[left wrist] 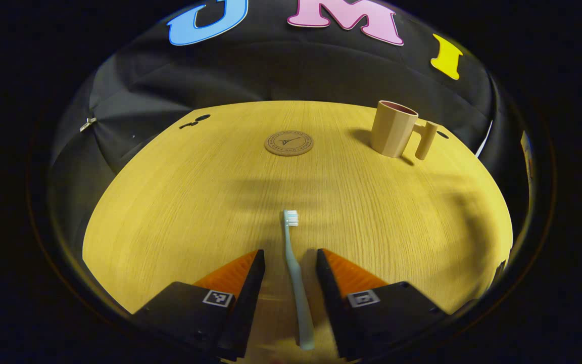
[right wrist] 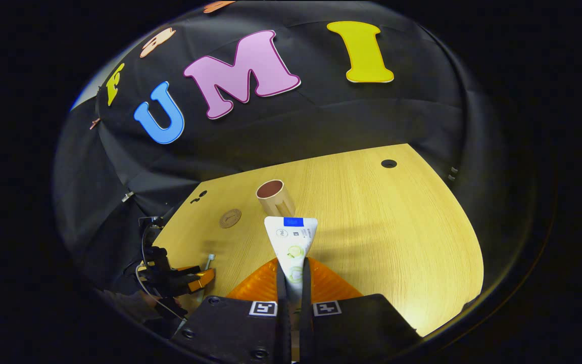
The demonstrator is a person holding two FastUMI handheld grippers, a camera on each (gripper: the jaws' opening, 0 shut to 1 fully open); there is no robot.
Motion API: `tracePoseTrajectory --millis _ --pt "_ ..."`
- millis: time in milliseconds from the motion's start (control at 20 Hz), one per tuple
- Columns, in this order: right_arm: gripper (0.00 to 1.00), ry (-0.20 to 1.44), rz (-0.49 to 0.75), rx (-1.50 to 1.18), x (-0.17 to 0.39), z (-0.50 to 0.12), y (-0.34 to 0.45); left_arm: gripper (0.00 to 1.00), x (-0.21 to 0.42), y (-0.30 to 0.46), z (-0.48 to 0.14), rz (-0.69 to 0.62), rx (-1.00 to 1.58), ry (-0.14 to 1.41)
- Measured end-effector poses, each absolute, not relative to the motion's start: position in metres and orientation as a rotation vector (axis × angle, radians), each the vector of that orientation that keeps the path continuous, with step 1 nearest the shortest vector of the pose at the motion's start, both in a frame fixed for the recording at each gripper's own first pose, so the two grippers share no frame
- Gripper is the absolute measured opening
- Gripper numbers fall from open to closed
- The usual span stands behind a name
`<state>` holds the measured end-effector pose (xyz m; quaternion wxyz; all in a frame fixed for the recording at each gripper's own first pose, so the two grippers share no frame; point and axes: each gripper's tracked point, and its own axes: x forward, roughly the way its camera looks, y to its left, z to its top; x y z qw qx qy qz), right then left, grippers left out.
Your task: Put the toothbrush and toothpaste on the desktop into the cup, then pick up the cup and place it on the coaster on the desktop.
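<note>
A toothbrush (left wrist: 295, 273) lies flat on the wood desk (left wrist: 180, 202), bristle end pointing away, w/ the left gripper (left wrist: 290, 263) open and straddling its handle, fingers either side and not yet touching. Beyond it: one round coaster (left wrist: 289, 143) at mid-desk and one tan cup (left wrist: 393, 128) w/ side handle, upright and empty-looking, well apart from the coaster, off to the right.

In the right gripper view, the right gripper (right wrist: 293, 270) is closed on a toothpaste tube (right wrist: 291, 242), held up off the desk w/ its flat crimped end pointing fwd toward the cup (right wrist: 276, 198); the coaster (right wrist: 230, 218) sits just left of the cup. The left gripper (right wrist: 190, 278) shows lower left, down by the toothbrush (right wrist: 210, 260).

Handling, as a judgement: the toothbrush looks light, thin and stiff, prob. slippery plastic; best taken mid-handle so it won't pivot, then tipped upright for the drop. The tube looks soft and squeezable, light; hold low on the body, not too hard. The cup seems rigid, light, easily tipped when things land in it; take it by the handle or the rim.

Count: 1 toothbrush, 1 tube, 1 cup, 1 coaster, 2 grippers. Neither item is in the cup yet.
</note>
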<state>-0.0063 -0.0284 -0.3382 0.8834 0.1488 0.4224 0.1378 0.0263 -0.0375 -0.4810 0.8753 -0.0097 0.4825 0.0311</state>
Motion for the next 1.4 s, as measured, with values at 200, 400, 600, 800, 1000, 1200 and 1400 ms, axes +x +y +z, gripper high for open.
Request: tracePoseTrajectory --millis 200,400,600,800,1000,1200,1400 --pt "0.11 0.869 0.288 0.327 -0.005 -0.337 -0.029 0.23 0.025 -0.036 -0.48 0.066 -0.018 1.024" --pt "0.11 0.848 0.287 0.341 -0.004 -0.337 -0.027 0.07 0.029 -0.037 -0.477 0.022 -0.063 1.039" --pt "0.11 0.78 0.284 0.385 0.002 -0.314 -0.024 0.06 0.034 -0.042 -0.453 -0.028 -0.132 0.95" --pt "0.11 0.664 0.311 0.377 0.025 -0.277 -0.011 0.06 0.055 -0.049 -0.381 -0.063 -0.217 0.766" --pt "0.11 0.526 0.348 0.387 0.068 -0.234 0.009 0.06 0.061 -0.053 -0.31 -0.089 -0.284 0.628" --pt "0.11 0.39 0.392 0.426 0.127 -0.201 0.04 0.06 0.054 -0.058 -0.255 -0.116 -0.33 0.538" --pt "0.1 0.305 0.444 0.382 0.211 -0.216 0.082 0.06 0.033 -0.065 -0.226 -0.133 -0.353 0.509"
